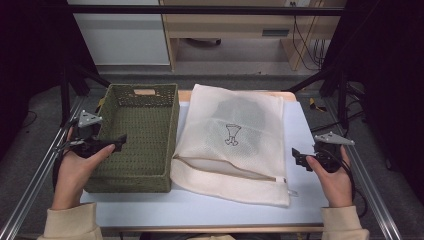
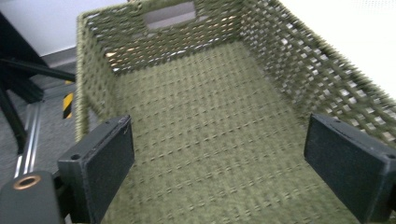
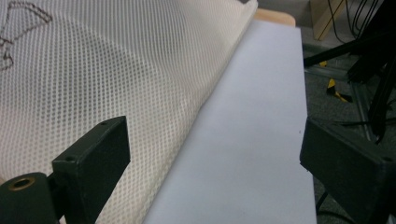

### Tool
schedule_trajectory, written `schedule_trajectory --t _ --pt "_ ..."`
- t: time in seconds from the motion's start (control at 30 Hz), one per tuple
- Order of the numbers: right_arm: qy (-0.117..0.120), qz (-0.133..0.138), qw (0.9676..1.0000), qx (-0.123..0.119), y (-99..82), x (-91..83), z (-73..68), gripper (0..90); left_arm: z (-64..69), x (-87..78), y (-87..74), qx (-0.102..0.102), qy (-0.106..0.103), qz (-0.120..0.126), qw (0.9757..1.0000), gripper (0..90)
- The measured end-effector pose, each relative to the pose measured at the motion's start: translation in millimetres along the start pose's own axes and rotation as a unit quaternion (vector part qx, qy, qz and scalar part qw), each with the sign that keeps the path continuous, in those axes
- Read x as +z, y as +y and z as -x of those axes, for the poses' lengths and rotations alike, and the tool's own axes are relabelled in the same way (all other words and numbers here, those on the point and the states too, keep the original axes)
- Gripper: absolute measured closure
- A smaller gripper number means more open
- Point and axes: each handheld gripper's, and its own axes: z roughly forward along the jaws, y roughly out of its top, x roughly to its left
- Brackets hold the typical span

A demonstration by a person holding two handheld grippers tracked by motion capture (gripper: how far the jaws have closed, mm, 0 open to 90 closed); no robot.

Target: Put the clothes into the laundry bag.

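**Two hand-held grippers wide apart, one basket, one mesh bag**

Count on the tabletop [image 1: 305, 130]: one green woven basket [image 1: 137, 137], one cream mesh bag [image 1: 235, 145], two hand-held grippers.

Basket: left of centre in the high view, long side running away from the camera, one handle cut-out in its far wall. Interior holds nothing visible. Its right wall sits just beside the bag's left edge; contact cannot be told.

Mesh bag: centre of the frame, lying flat, a small line drawing printed on its upper face, a dark shape showing faintly through the mesh in its upper half. A zip runs along the lower edge, with the pull at the lower right corner.

Left hand-held gripper [image 1: 119, 141]: lower left of the frame, over the basket's left wall, jaws spread wide and holding nothing. In the left gripper view both jaws frame the basket floor [image 2: 210, 140].

Right hand-held gripper [image 1: 296, 157]: lower right of the frame, just beside the bag's right edge, jaws spread wide and holding nothing. In the right gripper view the bag [image 3: 102, 79] lies at upper left and bare tabletop [image 3: 252, 140] between the jaws.
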Motion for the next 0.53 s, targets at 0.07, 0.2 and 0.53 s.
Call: schedule_trajectory --t 0.07,0.2,0.53 --pt "0.003 -0.005 1.0000 0.000 -7.7 2.2 -1.4 8.9 -1.5 1.4 -1.2 0.000 -0.002 -0.005 1.0000 8.7" --pt "0.008 -0.015 0.9999 0.000 -17.3 7.2 -3.2 8.4 -0.9 4.2 -2.6 0.007 -0.001 -0.014 0.9999 8.2" --pt "0.038 -0.027 0.9988 -0.011 -23.3 15.1 -11.3 6.1 8.6 14.7 -3.4 0.025 -0.015 -0.024 0.9993 6.3"
